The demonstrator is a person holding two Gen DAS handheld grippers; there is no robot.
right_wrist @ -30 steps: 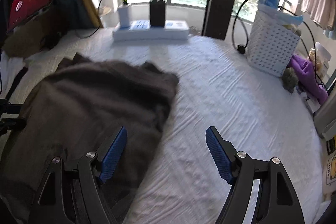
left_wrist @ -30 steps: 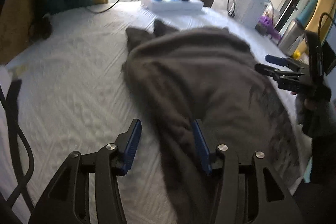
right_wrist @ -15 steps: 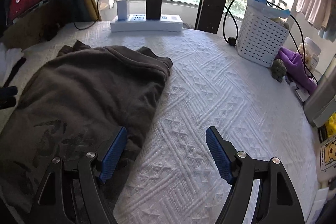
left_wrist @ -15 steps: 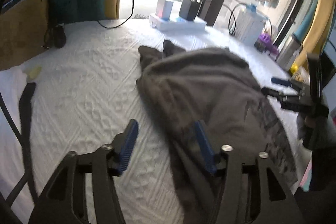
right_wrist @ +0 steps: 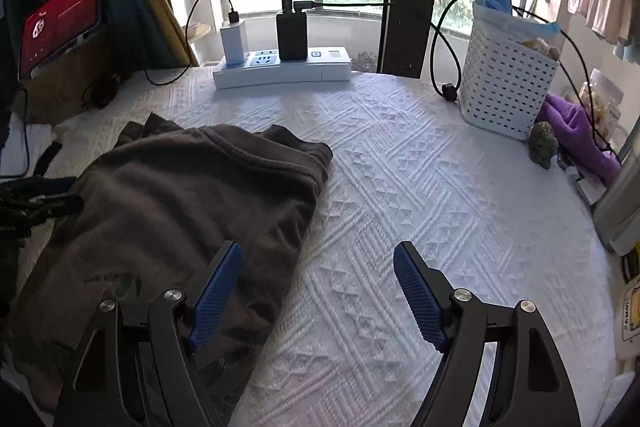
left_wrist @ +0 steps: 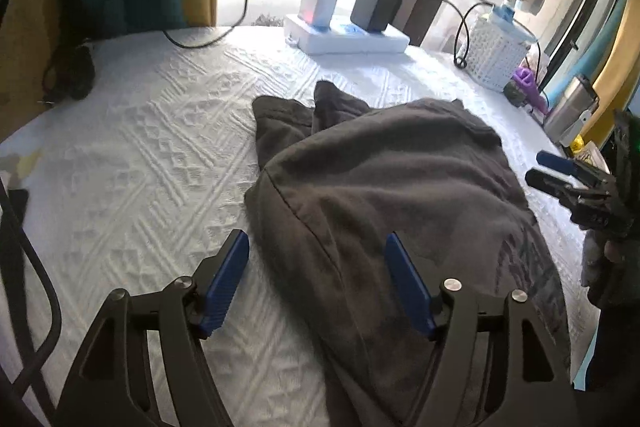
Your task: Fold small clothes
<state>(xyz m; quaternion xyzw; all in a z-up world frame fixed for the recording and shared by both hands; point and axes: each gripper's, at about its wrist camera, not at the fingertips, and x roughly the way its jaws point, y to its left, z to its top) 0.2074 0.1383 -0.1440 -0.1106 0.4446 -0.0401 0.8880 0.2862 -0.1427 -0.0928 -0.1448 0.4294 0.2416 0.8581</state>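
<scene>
On the white quilted bed (right_wrist: 420, 187) lay your grey garment (left_wrist: 400, 195), partly folded. Left hand-held gripper (left_wrist: 316, 279): jaws opening astride its edge, releasing. Right hand-held gripper (right_wrist: 318, 291): spread, empty, beside the opposite edge, likely ready to regrasp.

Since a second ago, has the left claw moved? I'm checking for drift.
Yes. The left claw, its jaws opening, has shifted left off the grey garment, judged against the power strip.
</scene>
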